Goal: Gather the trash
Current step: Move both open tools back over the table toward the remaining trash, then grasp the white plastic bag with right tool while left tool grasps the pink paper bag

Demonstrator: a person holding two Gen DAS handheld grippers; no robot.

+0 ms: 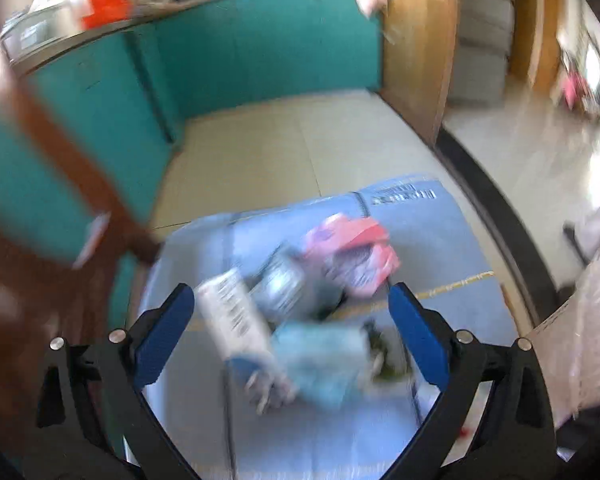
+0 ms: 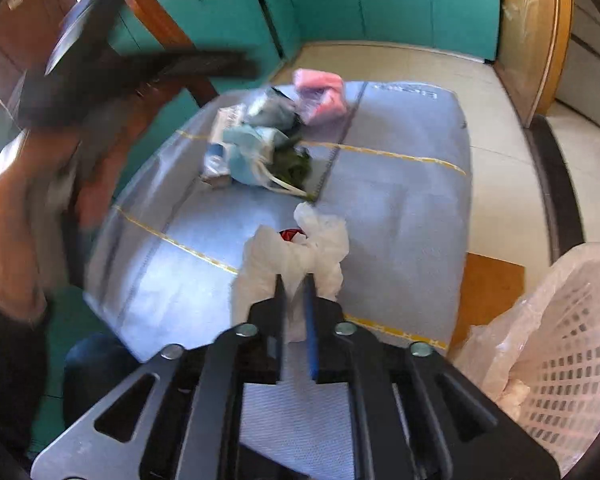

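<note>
Your right gripper (image 2: 294,280) pinches a crumpled white plastic bag (image 2: 292,252) — red showing inside; your left gripper's (image 1: 292,300) fingers stand wide, empty.

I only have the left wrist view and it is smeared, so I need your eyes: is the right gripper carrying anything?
Observer: Yes. The right gripper is shut on a crumpled white plastic bag, something red showing in its folds.
Operator: Is there a bin near it? I see none.
Observer: A white lattice basket lined with clear plastic stands at the right edge of the right wrist view, beside the blue-grey sheet.
Operator: What sits nearest that bag in the pile?
Observer: A light blue bag with white handles, next to dark green scraps.
</note>
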